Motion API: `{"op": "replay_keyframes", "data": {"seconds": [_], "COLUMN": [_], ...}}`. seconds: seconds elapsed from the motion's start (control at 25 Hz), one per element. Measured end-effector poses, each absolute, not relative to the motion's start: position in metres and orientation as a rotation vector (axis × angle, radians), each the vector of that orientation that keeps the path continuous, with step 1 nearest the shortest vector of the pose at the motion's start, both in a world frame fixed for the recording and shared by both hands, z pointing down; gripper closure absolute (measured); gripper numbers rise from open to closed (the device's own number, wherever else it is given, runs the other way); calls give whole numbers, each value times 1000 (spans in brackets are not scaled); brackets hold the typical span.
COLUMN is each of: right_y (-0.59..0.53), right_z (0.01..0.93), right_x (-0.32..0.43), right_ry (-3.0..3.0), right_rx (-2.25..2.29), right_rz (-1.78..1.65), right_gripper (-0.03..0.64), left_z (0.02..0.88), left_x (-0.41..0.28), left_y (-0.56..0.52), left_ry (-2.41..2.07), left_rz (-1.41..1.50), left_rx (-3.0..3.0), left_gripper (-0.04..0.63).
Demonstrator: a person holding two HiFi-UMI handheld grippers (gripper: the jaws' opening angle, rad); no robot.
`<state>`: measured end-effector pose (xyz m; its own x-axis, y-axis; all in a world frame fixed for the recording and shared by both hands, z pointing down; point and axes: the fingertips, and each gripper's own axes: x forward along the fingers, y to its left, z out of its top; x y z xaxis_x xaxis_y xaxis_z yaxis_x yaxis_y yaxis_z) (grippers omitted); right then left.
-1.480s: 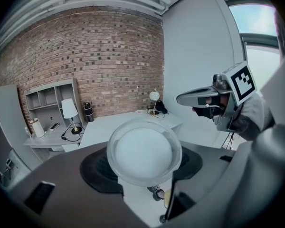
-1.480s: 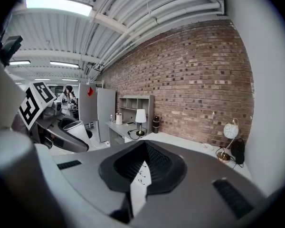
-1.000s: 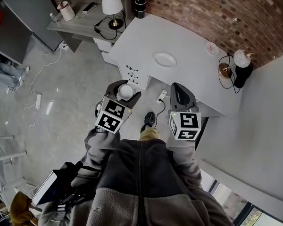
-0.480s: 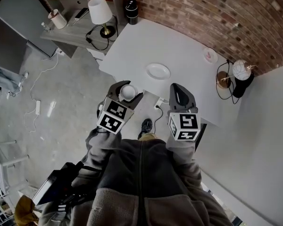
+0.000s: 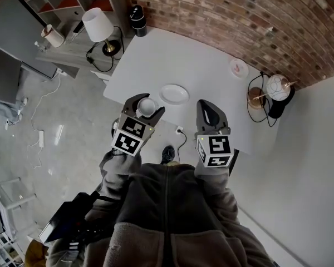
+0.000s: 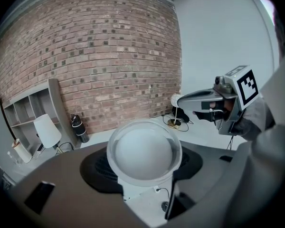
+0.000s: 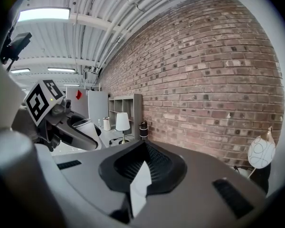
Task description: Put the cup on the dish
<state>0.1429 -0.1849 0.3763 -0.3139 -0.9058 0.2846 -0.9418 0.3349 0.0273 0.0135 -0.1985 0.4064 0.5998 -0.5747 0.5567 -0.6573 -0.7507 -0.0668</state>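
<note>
From the head view, the left claw (image 5: 145,102) is clenched on a white cup (image 5: 147,107), one jaw on each side of it. The cup's round mouth faces up toward the camera. It hangs over the near edge of the white tabletop (image 5: 206,60), just left of and nearer than the white dish (image 5: 174,94), which lies flat. The cup and dish are apart. The right claw (image 5: 207,105) is pressed closed to a point and carries nothing. Each claw's cube shows black-and-white square markers.

In the left gripper view, the cup fills the space between the jaws and is gripped at its sides. Its rim shows as a full circle with the pale inside in sight. Beyond it stand a brick wall (image 6: 109,56), a white lamp (image 6: 46,131) and a dark flask (image 6: 79,128).

In the right gripper view, the jaws meet, with only a thin pale sliver showing at their tips and nothing between them. At left, the cup is seen side-on in the other claw. Its rim is uppermost, its sides taper downward, and its long axis is near vertical with a slight lean.
</note>
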Motion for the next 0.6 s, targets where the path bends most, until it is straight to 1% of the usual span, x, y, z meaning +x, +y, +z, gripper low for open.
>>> {"op": "replay_keyframes", "data": {"seconds": [0.24, 0.6], "right_y": [-211, -224], "right_z": [395, 435], "right_x": [160, 149], "right_ry": [-2301, -2255], "right_rx": [1667, 1599], "right_rz": [198, 270], "right_gripper": [614, 614], "left_z": [416, 446], "left_x": [27, 28], "left_y": [-221, -233], "left_ry": [-1009, -942], "left_rz": [915, 972], "left_rx": [2673, 2679], "left_gripper": [334, 334]}}
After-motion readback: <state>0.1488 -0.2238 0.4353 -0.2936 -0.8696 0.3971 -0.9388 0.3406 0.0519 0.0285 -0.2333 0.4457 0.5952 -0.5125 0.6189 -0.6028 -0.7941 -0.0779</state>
